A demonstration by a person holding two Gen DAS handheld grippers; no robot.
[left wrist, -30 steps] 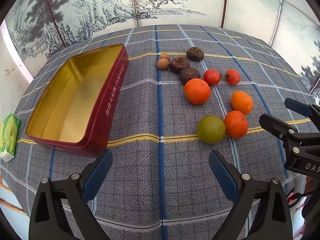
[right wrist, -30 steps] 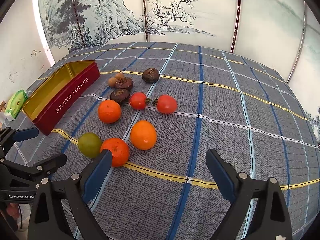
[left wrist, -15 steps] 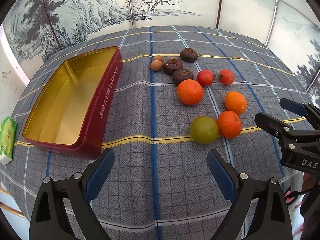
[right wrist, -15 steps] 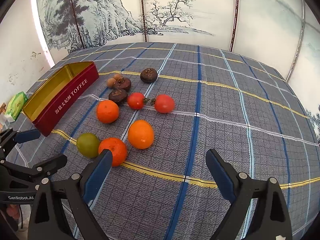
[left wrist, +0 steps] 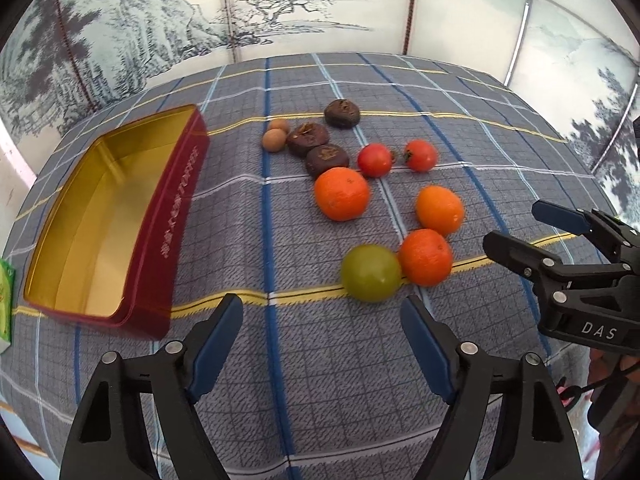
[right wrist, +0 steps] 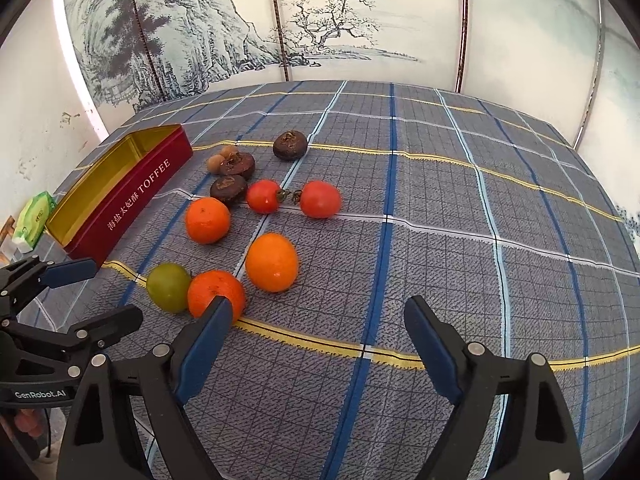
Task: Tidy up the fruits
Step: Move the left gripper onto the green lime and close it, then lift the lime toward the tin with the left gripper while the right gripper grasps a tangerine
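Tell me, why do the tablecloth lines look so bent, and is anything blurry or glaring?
Left wrist view: the fisheye lens bows the plaid tablecloth; the gold tin shines softly inside. Right wrist view: same curving, dark corners, fruit sharp, soft shadows.

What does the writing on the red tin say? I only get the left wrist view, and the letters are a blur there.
Observer: In the right wrist view the red tin reads TOFFEE, after some Chinese characters.
Visitor: Is the other hand-held gripper carrying fruit?
Observer: No. The right hand-held gripper is open over bare cloth. Its jaws have just been closing a little, with nothing between them.
Visitor: Any fruit hidden beyond it, further right?
Observer: None. The tablecloth there shows only its checks.
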